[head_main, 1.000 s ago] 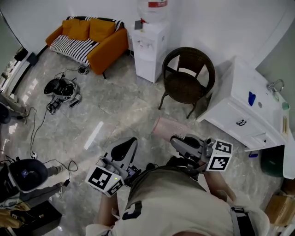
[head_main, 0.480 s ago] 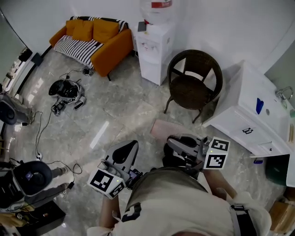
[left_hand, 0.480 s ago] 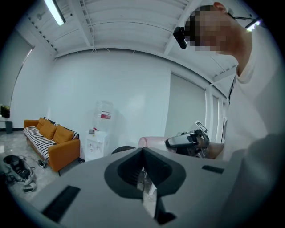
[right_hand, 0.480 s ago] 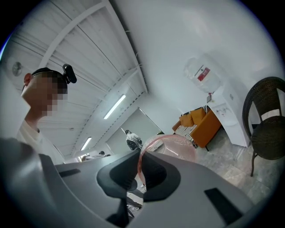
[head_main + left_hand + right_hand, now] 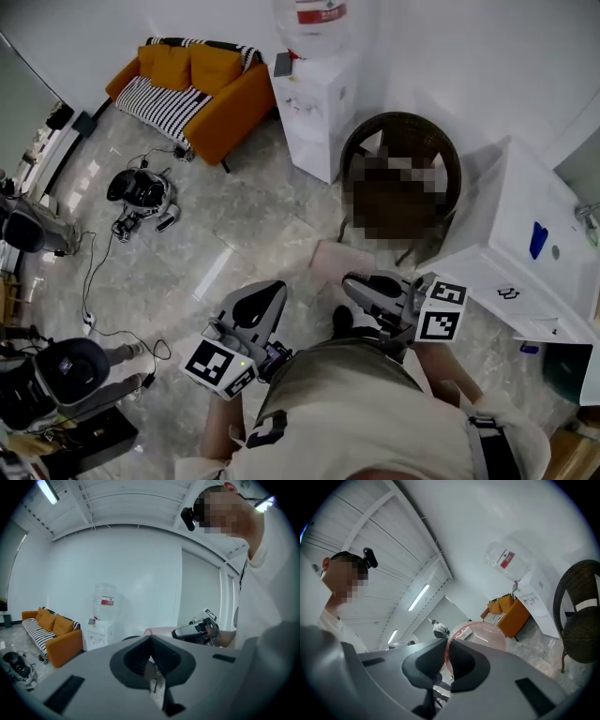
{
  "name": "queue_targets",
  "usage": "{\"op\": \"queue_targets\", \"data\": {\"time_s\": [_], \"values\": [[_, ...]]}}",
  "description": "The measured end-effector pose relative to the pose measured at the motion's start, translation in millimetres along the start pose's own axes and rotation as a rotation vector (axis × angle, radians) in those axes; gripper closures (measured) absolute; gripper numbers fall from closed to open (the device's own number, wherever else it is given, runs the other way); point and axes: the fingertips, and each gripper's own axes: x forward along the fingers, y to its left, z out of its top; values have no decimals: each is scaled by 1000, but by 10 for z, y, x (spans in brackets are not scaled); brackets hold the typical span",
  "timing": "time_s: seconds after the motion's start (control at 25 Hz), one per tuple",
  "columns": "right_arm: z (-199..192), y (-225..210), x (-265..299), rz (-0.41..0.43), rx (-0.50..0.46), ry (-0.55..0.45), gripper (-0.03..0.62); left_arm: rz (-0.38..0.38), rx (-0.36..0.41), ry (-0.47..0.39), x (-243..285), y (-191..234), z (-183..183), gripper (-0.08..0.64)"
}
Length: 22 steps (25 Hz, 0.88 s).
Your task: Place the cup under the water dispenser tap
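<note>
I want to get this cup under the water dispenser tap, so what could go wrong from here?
The right gripper pinches only the thin rim of the pink cup, held sideways, so it could slip or buckle. The wicker chair stands close to the water dispenser; the cup might knock it.

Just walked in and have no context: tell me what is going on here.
A person holds tongs in each hand. The right tongs are shut on the rim of a pink cup, carried on its side above the floor. The left tongs are shut with nothing in them. The water dispenser stands at the far wall between an orange sofa and a wicker chair, so the cup is not yet under its tap.
</note>
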Motion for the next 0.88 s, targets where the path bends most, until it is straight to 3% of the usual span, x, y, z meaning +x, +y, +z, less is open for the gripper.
{"op": "queue_targets", "data": {"time_s": [0.24,0.52,0.88], "values": [[495,-418,-217,30,26,-73,557,20,21,54,530,30,105,503],[642,-752,-428,-19,96,-145,557,-47,67,136,1021,-12,168,503],[763,-964,-388,-94,10,-181,557,-113,51,103,1294,366,166,503]]}}
